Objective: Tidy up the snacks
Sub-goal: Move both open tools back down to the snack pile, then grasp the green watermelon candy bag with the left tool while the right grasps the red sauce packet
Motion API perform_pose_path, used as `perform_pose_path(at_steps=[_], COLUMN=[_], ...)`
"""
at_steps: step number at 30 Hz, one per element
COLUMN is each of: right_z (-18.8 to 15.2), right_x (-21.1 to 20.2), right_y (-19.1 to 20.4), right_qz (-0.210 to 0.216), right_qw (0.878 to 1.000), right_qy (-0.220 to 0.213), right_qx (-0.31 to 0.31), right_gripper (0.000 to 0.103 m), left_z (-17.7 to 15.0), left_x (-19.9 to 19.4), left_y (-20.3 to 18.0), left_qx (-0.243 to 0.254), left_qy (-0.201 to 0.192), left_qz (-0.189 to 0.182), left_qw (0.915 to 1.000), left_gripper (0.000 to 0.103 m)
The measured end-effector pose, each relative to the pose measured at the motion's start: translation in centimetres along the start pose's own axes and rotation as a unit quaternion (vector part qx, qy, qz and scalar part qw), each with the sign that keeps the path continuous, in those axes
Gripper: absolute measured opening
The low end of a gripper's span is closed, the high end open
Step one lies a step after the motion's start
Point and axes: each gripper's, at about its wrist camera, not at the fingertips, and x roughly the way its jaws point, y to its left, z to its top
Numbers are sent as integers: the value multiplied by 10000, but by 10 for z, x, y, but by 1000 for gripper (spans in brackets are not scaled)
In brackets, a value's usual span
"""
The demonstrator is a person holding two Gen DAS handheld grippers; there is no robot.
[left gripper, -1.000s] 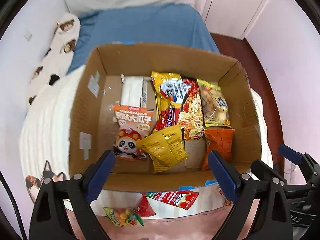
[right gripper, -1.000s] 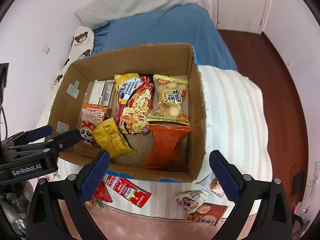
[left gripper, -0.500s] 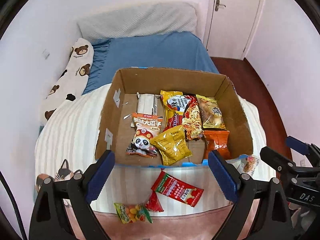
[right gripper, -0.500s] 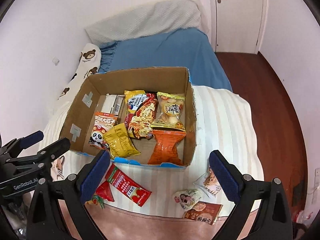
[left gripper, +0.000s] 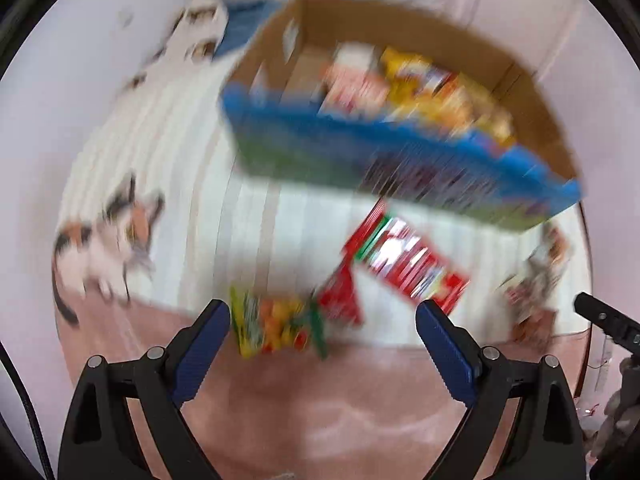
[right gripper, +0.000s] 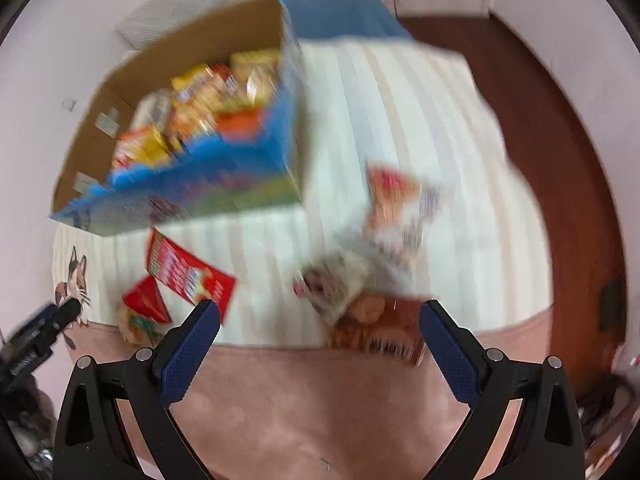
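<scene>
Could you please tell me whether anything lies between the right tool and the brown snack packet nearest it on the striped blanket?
Nothing visible does: the right tool is open, with the brown snack packet lying unobstructed between its fingers.

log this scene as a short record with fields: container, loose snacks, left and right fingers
container: open cardboard box with a blue printed front, on the striped white blanket, holding packets
loose snacks: long red packet, small red triangular packet, yellow-green candy bag, brown biscuit packet
left gripper: fingers open, empty
right gripper: fingers open, empty
sharpness: both views blurred
</scene>
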Motion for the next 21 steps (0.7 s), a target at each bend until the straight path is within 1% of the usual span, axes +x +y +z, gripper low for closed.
perform_pose_path(at_steps=[2, 3, 5, 8, 11, 13, 14, 16, 18, 19, 21], right_z=[-12, -15, -20, -23, -22, -17, -16, -15, -15, -16, -18], right_x=[22, 29, 43, 57, 75, 90, 100, 115, 128, 135, 141], right_y=[-1, 2, 23, 59, 101, 127, 141, 158, 168, 172, 172], right_qz=[108, 152, 283, 309, 208, 28, -104, -272, -386, -443, -455], right_qw=[9997, 9995, 9983, 9943, 9855, 9780, 9723, 9640, 9596, 9596, 9639], right_qy=[211, 250, 287, 232, 178, 166, 168, 174, 228, 274, 320], right_qx=[-33, -79, -411, -989, -1675, -2078, -2330, -2639, -2779, -2764, -2605], right_gripper=[101, 101, 101, 101, 101, 101, 101, 101, 101, 101, 96], left_z=[-12, -18, -27, -37, -47, -54, -56, -61, -65, -67, -70], left_x=[12, 19, 28, 35, 40, 41, 42, 45, 48, 49, 51], left_y=[10, 15, 26, 46, 68, 82, 86, 95, 102, 104, 110], left_qx=[-80, -123, -163, -301, -532, -686, -736, -843, -930, -950, -1017], left_qy=[142, 208, 251, 287, 385, 397, 411, 475, 530, 538, 574], left_qz=[104, 172, 291, 530, 650, 746, 769, 804, 841, 844, 841], left_qw=[9998, 9996, 9991, 9977, 9957, 9941, 9935, 9921, 9907, 9904, 9896], left_gripper=[95, 95, 95, 95, 95, 95, 95, 95, 95, 95, 95])
